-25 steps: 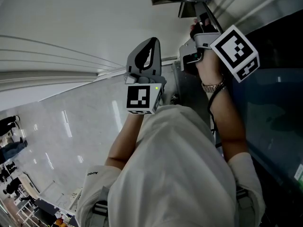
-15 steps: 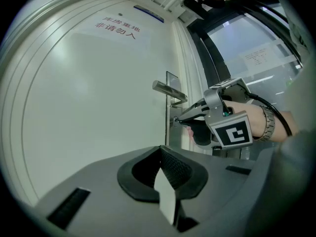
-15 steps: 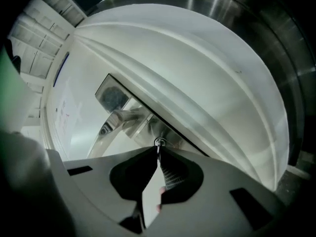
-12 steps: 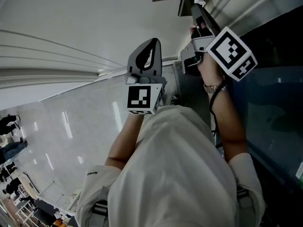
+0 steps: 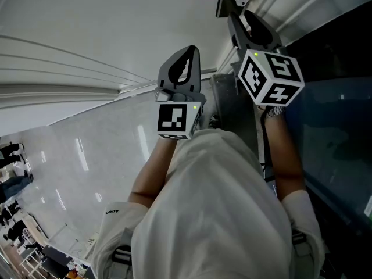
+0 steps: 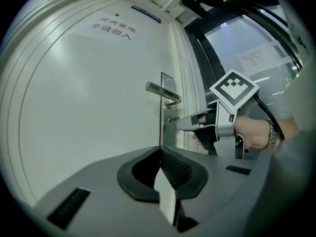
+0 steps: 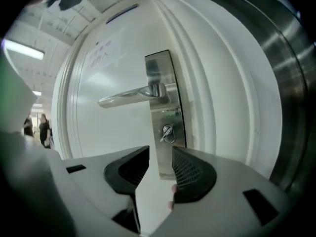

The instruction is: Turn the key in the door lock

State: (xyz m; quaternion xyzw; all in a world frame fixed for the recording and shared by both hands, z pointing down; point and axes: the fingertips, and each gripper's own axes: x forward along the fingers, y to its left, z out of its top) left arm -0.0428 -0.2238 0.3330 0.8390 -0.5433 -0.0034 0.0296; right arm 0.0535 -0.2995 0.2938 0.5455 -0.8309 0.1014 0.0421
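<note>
You stand at a white door [image 7: 98, 142], with a printed notice [image 6: 116, 29] high above the handle [image 7: 131, 97]. Your left gripper [image 6: 160, 152] is held level, well short of the handle, with its jaws pressed together and nothing in them. Your right gripper [image 7: 160, 151] points at the door just below the handle. Its jaws have just been opening and now stand spread, with nothing between the pads.

A tall lock plate [image 7: 160, 73] of brushed metal carries the handle, a silvery lever that runs out level from the plate across the door face.

The key [image 7: 167, 132] sits in the lock plate a little below the handle, just past the tips of your right gripper and clear of both pads. It is small and silvery. Its head is slanted off upright, leaning from upper right to lower left, and what looks like a thin ring hangs at it.
</note>
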